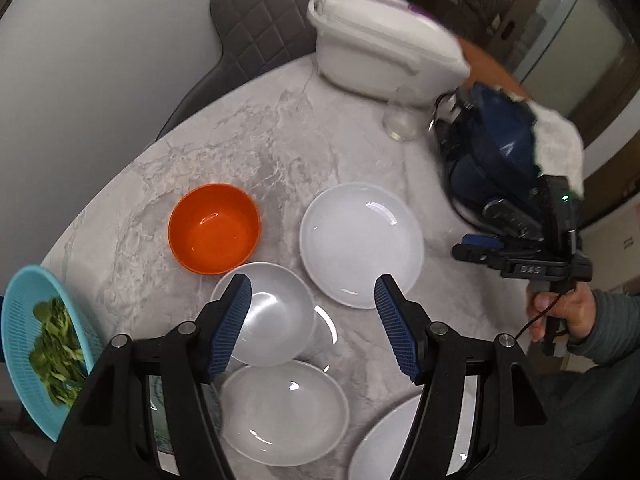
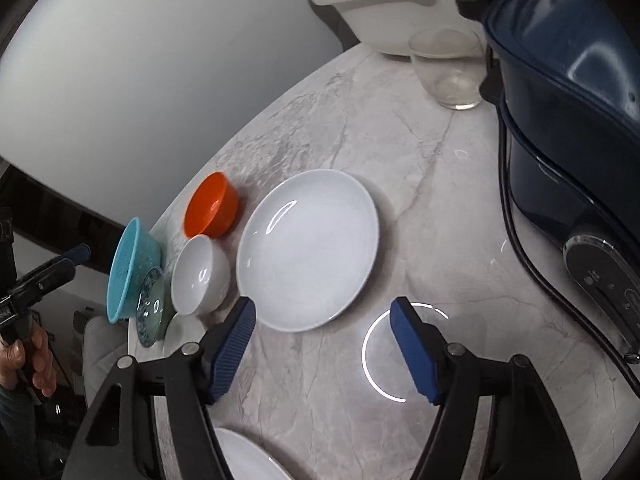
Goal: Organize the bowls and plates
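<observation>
The left gripper (image 1: 312, 320) hangs over the marble table (image 1: 280, 148) with its blue pads spread wide and nothing between them; the right gripper (image 2: 322, 344) hangs likewise, jaws apart and empty above bare marble.

From left to right in the left wrist view: a blue colander (image 1: 24, 320) of green leaves at the table's left edge, an orange bowl (image 1: 214, 228), a white bowl (image 1: 266, 314) just near of it under the left pad, and a white plate (image 1: 362, 244) right of both. Nearer lie another white dish (image 1: 284, 412) and, partly hidden by the gripper's right finger, the rim of one more plate (image 1: 384, 448). At the far side stand a white lidded container (image 1: 384, 56), a clear glass (image 1: 400, 116) and a dark blue appliance (image 1: 496, 144).

Only this view shows the leaves, a grey chair (image 1: 256, 36) and the right hand (image 1: 564, 312) on its handle. Only the right wrist view shows a patterned blue-green dish (image 2: 152, 304) leaning beside the colander, and the left hand (image 2: 28, 364).
</observation>
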Action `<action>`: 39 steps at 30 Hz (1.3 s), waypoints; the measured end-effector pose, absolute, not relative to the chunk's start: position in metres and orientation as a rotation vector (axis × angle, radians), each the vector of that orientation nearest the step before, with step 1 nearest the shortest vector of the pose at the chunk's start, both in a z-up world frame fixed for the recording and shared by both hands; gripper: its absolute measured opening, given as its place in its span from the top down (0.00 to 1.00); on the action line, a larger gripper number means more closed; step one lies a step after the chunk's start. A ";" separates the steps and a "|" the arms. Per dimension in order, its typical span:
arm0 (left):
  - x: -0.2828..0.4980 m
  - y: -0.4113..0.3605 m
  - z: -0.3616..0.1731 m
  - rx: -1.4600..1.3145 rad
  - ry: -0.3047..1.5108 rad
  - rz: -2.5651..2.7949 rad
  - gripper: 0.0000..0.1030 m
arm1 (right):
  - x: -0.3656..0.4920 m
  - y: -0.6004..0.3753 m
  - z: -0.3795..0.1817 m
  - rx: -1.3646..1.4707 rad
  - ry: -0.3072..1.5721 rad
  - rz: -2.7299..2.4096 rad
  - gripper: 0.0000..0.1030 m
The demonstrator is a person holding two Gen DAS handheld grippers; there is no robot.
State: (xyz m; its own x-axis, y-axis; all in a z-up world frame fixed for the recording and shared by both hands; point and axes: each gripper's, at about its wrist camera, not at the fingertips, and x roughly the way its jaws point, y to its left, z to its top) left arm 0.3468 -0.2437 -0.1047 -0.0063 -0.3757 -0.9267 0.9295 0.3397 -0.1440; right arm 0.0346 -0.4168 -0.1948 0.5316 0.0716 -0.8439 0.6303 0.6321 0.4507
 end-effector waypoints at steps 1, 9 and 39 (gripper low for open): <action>0.360 -0.260 -0.116 0.671 1.182 -1.110 0.40 | 0.035 -0.422 -0.204 0.870 0.977 -0.406 0.30; 0.388 -0.331 -0.169 0.663 1.299 -1.120 0.43 | 0.035 -0.440 -0.240 0.949 1.003 -0.458 0.35; 0.355 -0.351 -0.293 0.744 1.527 -1.119 0.60 | 0.075 -0.464 -0.262 0.912 1.079 -0.324 0.59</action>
State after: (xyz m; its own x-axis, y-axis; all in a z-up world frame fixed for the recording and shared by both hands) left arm 0.3549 -0.3508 -0.2932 -0.2535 -0.0949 -0.9627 0.8892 0.3690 -0.2705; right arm 0.0747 -0.4638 -0.2623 0.4688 0.1901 -0.8626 0.6334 0.6083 0.4783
